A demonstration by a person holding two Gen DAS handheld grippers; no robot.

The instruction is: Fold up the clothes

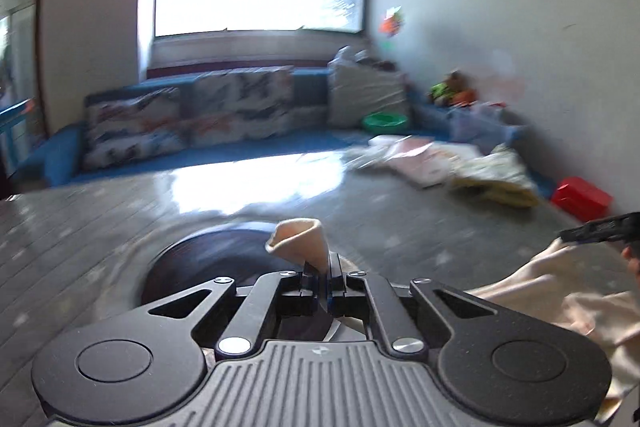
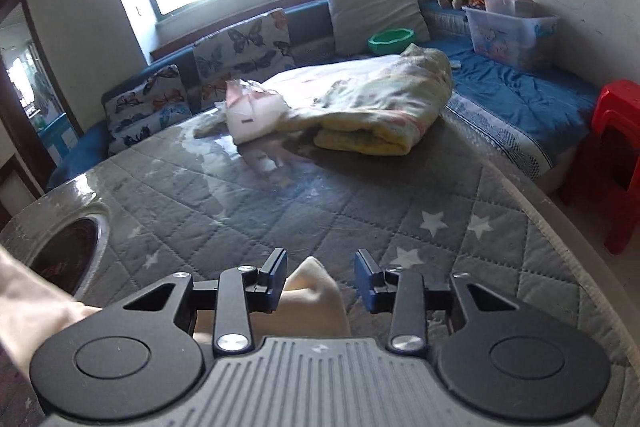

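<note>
A cream, peach-coloured garment (image 1: 560, 291) hangs between my two grippers above the grey quilted table cover (image 2: 280, 203). My left gripper (image 1: 324, 279) is shut on a bunched corner of it, which sticks up past the fingers. The cloth trails off to the right toward my right gripper, seen at the right edge of the left wrist view (image 1: 600, 227). In the right wrist view my right gripper (image 2: 320, 279) is open, with a corner of the garment (image 2: 316, 295) lying between its blue pads (image 2: 366, 279).
A folded yellow patterned blanket (image 2: 376, 107) and a white-pink cloth (image 2: 252, 115) lie at the far side of the table. A dark round hole (image 2: 68, 247) is at the left. A red stool (image 2: 616, 155), a blue sofa bench (image 2: 520, 87) and a storage box (image 2: 508, 27) stand beyond.
</note>
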